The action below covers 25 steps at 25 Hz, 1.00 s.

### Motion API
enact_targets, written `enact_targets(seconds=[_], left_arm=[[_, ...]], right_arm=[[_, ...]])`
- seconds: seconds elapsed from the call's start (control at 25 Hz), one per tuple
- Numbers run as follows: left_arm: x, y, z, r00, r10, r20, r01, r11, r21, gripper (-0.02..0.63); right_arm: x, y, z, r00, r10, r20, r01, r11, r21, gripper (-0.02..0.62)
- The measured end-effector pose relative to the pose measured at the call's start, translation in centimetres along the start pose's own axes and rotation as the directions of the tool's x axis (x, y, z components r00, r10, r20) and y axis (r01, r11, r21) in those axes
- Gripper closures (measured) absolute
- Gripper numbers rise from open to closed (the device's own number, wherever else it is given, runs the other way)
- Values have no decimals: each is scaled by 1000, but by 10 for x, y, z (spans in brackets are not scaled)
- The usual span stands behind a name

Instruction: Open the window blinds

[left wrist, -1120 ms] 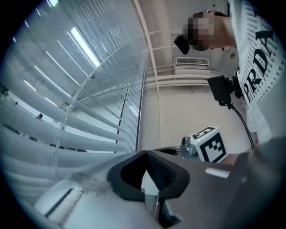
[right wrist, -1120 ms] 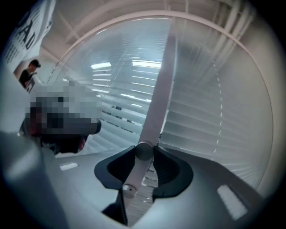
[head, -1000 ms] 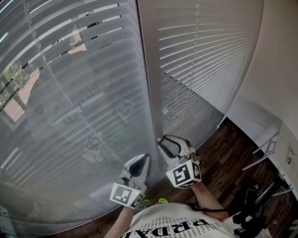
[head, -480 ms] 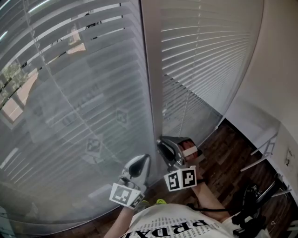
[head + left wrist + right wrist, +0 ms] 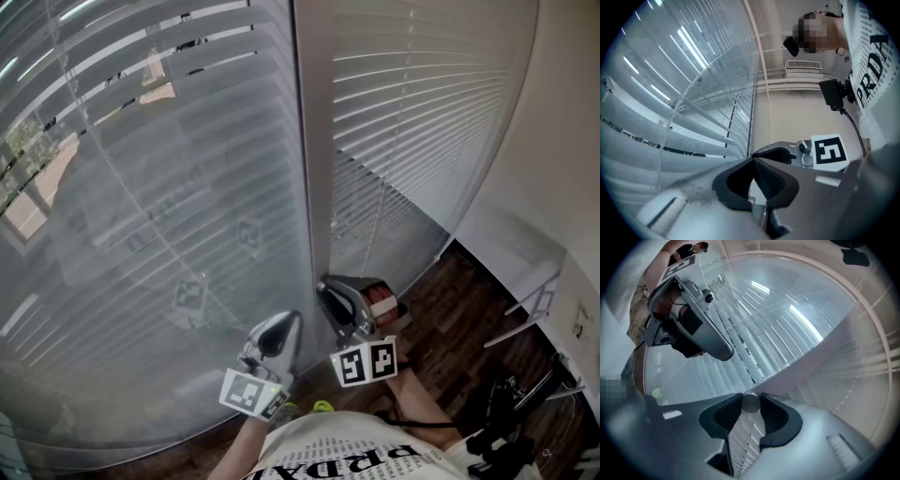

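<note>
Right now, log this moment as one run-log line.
left gripper: shut, beside blinds | right gripper: shut on tilt wand | blinds: down over window

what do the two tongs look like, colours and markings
The left tongs and right tongs match: smooth grey curved shells, black ribbed pads, each carrying a white cube with black square markers. The person wears a white shirt with black lettering.

In the head view hung 2 blinds: the left blind (image 5: 141, 216) at 10 o'clock, the right blind (image 5: 422, 122) at 1 o'clock. 1 frame post (image 5: 314, 141) divided them. Near 6 o'clock were 2 grippers: the left gripper (image 5: 284, 326) and the right gripper (image 5: 347, 292). There was 1 wand (image 5: 750, 402).
</note>
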<state>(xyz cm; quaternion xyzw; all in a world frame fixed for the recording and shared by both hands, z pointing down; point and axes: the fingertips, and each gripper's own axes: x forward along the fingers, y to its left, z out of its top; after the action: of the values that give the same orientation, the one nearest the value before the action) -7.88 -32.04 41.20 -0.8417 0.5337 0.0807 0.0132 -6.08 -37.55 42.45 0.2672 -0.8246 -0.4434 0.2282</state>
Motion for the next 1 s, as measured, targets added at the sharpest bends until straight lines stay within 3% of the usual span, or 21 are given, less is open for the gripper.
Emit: enact_targets(seconds=[0.48,1.0], left_arm=[[-1,-2,-3,1000,-3,-4,3,1000,-3,615],[-5,-4,0,1000,-1,-15,1,1000,6,615]], right_arm=[[-1,-4,0,1000,-6,24,0,978,206,468],[-2,-9,-1,998,-26,52,1,905,425,469]])
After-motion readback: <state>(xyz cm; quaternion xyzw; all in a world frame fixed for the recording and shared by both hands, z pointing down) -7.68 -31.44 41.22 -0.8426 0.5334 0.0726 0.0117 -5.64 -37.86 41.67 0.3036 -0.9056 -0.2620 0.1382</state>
